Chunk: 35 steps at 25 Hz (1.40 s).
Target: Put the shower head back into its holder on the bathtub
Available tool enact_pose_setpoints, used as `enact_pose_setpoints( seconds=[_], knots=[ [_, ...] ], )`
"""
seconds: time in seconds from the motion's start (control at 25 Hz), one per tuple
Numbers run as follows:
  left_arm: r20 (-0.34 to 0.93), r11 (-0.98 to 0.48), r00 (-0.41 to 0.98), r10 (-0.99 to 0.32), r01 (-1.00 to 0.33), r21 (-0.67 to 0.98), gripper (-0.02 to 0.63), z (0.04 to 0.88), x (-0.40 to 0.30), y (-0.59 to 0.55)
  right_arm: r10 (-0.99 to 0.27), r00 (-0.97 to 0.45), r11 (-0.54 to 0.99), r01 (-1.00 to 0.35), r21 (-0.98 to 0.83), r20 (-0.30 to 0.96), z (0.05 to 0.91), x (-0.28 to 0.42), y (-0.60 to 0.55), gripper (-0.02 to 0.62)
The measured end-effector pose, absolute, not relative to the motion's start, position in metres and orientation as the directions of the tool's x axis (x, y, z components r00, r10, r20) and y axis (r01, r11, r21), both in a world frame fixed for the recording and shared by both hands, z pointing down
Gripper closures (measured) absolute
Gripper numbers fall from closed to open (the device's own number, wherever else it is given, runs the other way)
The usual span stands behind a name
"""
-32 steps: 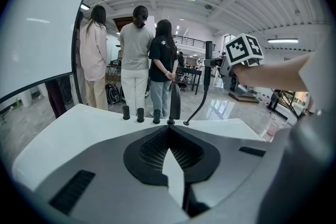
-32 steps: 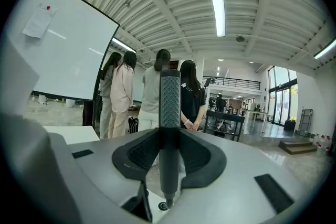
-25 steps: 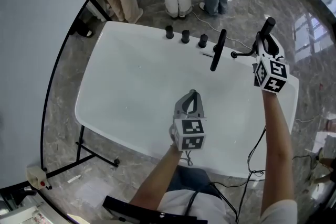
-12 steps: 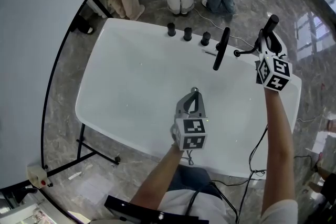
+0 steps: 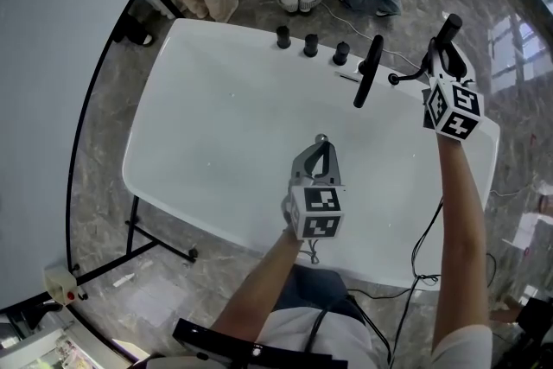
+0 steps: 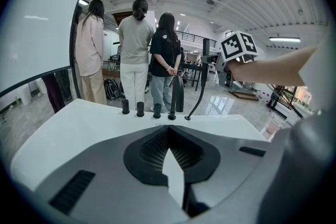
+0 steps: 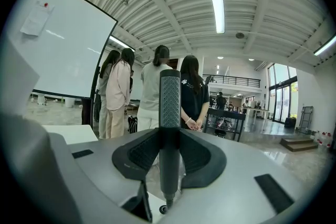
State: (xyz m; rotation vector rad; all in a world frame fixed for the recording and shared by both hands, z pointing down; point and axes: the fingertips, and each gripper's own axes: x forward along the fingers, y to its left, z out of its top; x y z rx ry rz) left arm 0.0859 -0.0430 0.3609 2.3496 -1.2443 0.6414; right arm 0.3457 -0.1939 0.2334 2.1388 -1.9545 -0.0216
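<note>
Grey marble floor (image 5: pixel 95 212), whiteboard (image 5: pixel 39 99) at left, people (image 6: pixel 135 55) standing beyond; ribbed white ceiling (image 7: pixel 157 2) with strip lights (image 7: pixel 216 5).

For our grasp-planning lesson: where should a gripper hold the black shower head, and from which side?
Grip the shower head on its slim straight handle, below the textured face, as the right gripper does. It stands upright, so come in level from the person's side.

— Are you making out any words or numbers?
— No, nothing is reading clearly. The sheet (image 7: pixel 38 17) on the whiteboard (image 7: pixel 68 55) and the shirt print (image 6: pixel 165 37) are showing too small.
</note>
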Motion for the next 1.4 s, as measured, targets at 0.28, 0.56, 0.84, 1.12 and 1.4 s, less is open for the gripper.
enact_pose_setpoints(
  seconds=[0.28, 0.56, 0.84, 1.12, 1.4],
  knots=[
    [0.578, -0.518, 0.492, -0.651, -0.845, 0.136, 0.609, 0.367, 0.084, -0.042, -0.982, 0.1, -0.07, -0.981, 0.182, 0.16, 0.241, 0.344, -0.199, 0.472],
    [0.587, -0.51, 0.488, -0.646, -0.848, 0.145, 0.61, 0.375, 0.084, -0.041, -0.978, 0.107, -0.074, -0.981, 0.18, 0.179, 0.254, 0.345, -0.201, 0.472],
    [0.593, -0.501, 0.486, -0.642, -0.851, 0.157, 0.609, 0.385, 0.085, -0.043, -0.974, 0.109, -0.072, -0.98, 0.187, 0.2, 0.271, 0.347, -0.203, 0.472],
    [0.605, -0.492, 0.481, -0.634, -0.855, 0.163, 0.61, 0.396, 0.082, -0.04, -0.969, 0.114, -0.074, -0.981, 0.182, 0.22, 0.29, 0.347, -0.202, 0.472],
    [0.607, -0.482, 0.475, -0.638, -0.86, 0.167, 0.61, 0.401, 0.082, -0.042, -0.964, 0.116, -0.075, -0.982, 0.175, 0.239, 0.307, 0.349, -0.203, 0.472]
  ],
)
